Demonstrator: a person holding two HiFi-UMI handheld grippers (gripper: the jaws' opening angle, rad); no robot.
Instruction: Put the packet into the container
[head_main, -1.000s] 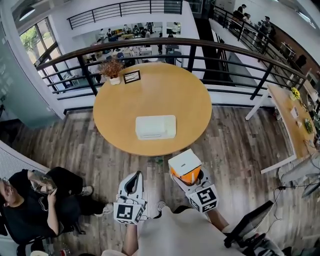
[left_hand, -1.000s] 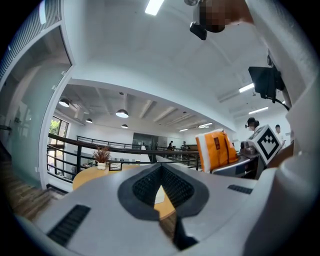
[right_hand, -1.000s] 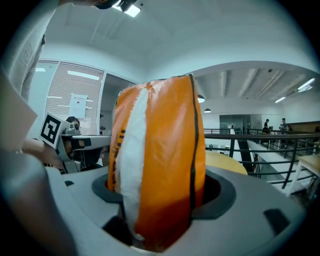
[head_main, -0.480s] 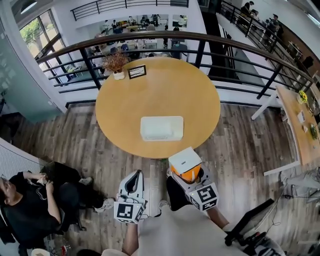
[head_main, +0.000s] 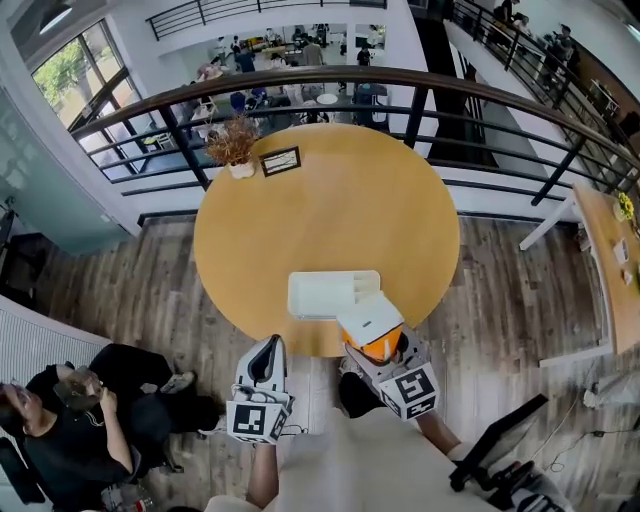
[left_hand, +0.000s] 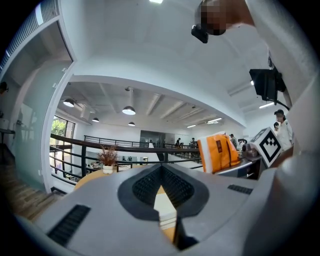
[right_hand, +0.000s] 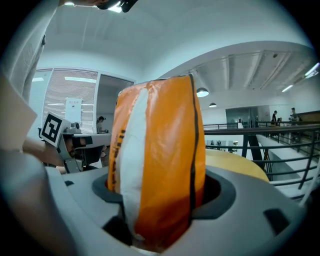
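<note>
The right tool (right_hand: 160, 210) is pinching the orange-and-white plastic packet (right_hand: 157, 150) upright over the round wooden bench's (head_main: 330, 200) near edge, hiding one corner of the white rectangular container (head_main: 322, 296). The left tool (head_main: 268, 350) is hanging pressed together, empty.

The container (head_main: 322, 295) is covered at its near right corner by the packet (head_main: 370, 322); its contents cannot be told.

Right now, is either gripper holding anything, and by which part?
The right gripper clamps the orange packet by its lower end; the left gripper, shut, holds nothing.
</note>
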